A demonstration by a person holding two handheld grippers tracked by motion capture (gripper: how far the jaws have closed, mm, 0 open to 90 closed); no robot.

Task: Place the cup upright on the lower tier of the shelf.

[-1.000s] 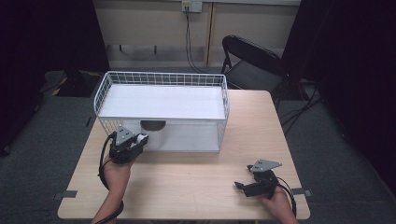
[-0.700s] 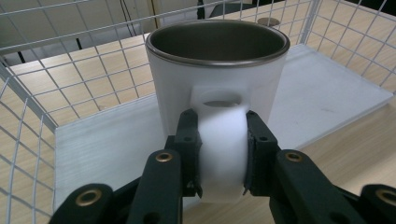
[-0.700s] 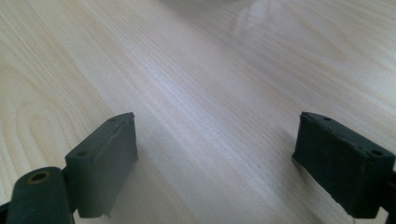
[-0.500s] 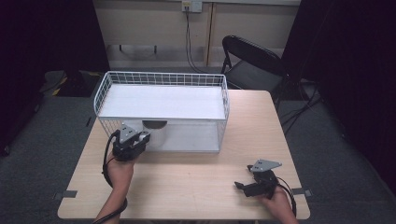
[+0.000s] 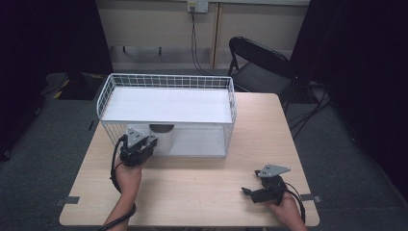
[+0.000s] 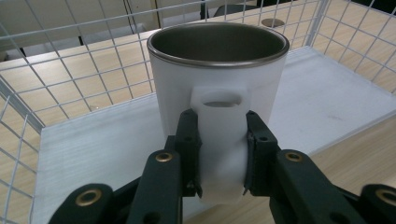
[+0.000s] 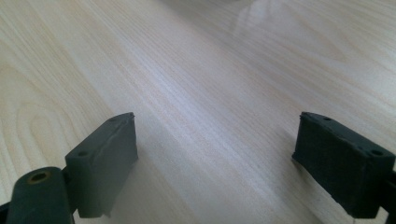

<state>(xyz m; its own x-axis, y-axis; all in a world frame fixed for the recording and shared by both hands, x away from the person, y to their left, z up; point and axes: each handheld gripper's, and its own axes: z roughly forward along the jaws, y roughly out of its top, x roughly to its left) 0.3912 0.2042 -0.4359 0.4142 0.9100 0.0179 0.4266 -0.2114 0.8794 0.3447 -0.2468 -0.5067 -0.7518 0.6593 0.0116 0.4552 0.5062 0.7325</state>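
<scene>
One table (image 5: 202, 192), one wire basket (image 5: 166, 82) on it, and there's one white mug (image 6: 217, 88) inside. Two grippers are out there: the left gripper (image 6: 218, 140) and the right gripper (image 7: 215, 163). Two hands on them too, a left hand (image 5: 127, 177) and a right hand (image 5: 286, 211). One folding chair (image 5: 257, 62) sits behind.

Probably a lab or studio: black curtains (image 5: 43, 43), grey carpet (image 5: 43, 192), a light wooden table (image 5: 202, 187), a black folding chair (image 5: 260, 62).

A mug (image 6: 218, 88) stands directly ahead of the left gripper (image 6: 218, 156), seemingly inside the wire basket (image 5: 166, 82); the right gripper (image 5: 251, 192) sits well apart.
</scene>
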